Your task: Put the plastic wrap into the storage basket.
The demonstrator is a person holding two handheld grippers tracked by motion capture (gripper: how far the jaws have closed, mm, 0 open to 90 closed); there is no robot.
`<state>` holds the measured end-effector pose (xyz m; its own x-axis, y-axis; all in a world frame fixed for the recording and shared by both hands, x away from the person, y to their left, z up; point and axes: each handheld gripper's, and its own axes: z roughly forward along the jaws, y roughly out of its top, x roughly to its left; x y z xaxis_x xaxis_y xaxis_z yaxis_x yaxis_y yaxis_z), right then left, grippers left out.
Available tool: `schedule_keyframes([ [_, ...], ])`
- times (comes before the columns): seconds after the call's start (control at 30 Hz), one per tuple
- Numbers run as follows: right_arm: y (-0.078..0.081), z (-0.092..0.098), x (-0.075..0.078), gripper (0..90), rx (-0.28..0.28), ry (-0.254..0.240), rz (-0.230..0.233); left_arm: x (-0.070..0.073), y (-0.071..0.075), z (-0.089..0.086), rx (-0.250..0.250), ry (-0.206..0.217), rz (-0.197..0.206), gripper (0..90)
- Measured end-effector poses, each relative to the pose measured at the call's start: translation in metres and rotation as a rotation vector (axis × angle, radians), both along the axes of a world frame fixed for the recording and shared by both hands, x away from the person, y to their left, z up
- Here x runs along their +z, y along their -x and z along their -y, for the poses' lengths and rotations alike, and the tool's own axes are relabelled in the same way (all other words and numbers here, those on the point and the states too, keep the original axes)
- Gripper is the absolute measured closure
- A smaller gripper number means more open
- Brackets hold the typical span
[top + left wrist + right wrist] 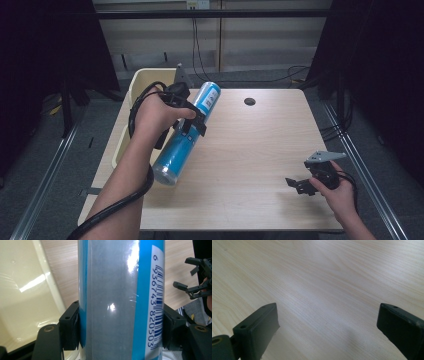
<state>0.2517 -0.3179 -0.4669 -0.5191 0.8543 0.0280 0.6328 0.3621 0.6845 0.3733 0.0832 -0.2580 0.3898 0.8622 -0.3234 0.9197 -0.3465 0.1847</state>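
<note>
One long blue-and-silver glossy cylindrical can is clamped mid-body in the left gripper, tilted above the pale wood bench beside a cream plastic tub. Its film looks slippery and the body stiff, so this central hold seems best balanced; the right gripper stands apart and empty.

Left tongs clamped around a cylinder, held up by left hand, forearm reaching in from bottom left. Right tongs spread wide, right hand low at right.
</note>
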Motion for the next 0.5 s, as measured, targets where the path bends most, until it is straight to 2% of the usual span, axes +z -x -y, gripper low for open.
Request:
schedule_keyframes([
  [0.1,0.0,0.0,0.0,3.6,0.007,-0.003,0.006,0.001,0.001,-0.004,0.014,-0.005,-0.007,32.1],
  [0.17,-0.001,-0.001,-0.001,3.6,0.013,0.007,0.012,0.003,0.002,-0.012,0.034,-0.007,0.006,32.1],
  [0.23,-0.001,-0.003,-0.002,3.6,0.008,0.002,-0.001,0.004,0.002,-0.017,0.04,-0.009,0.005,32.1],
  [0.33,-0.001,-0.003,-0.001,3.6,0.016,0.008,0.006,0.006,0.003,-0.025,0.058,-0.016,0.008,32.1],
  [0.5,-0.001,-0.002,0.0,3.6,0.007,0.005,0.003,0.007,0.004,-0.035,0.092,-0.006,0.008,32.1],
])
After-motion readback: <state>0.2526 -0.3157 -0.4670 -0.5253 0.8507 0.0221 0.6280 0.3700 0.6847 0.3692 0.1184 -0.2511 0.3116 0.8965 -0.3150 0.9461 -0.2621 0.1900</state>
